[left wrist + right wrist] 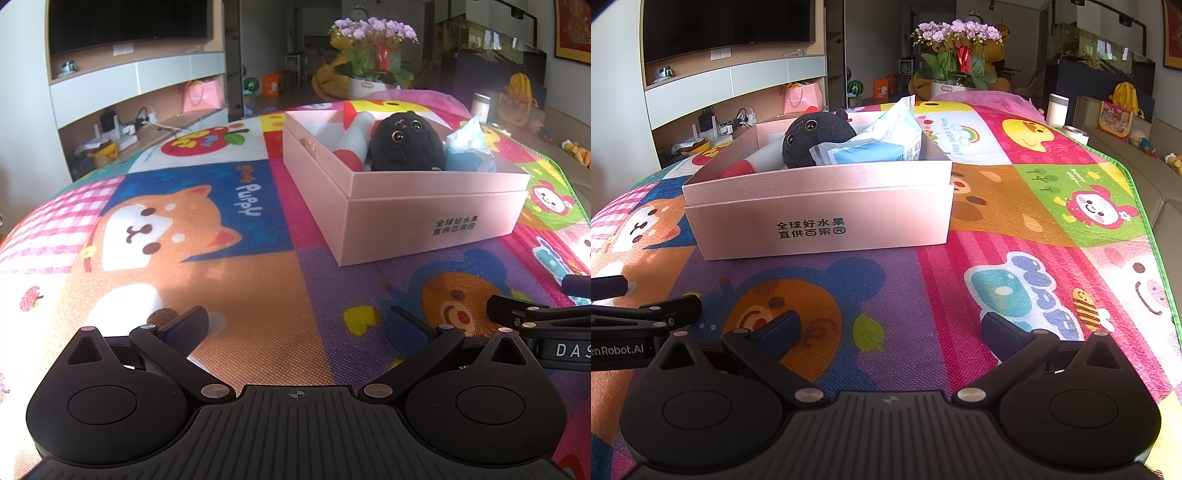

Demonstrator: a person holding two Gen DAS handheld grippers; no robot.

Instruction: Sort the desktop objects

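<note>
Left wrist view shows the left gripper (297, 325) released, jaws wide apart over the colourful cartoon play mat (229, 280). At 1 o'clock stands the pink rectangular cardboard box (424, 218), holding a white-and-red tube (352, 142), a black round plush toy (404, 144) and a blue tissue pack (467, 147). At 3 o'clock, the right gripper (890, 326) is released too, empty
</note>
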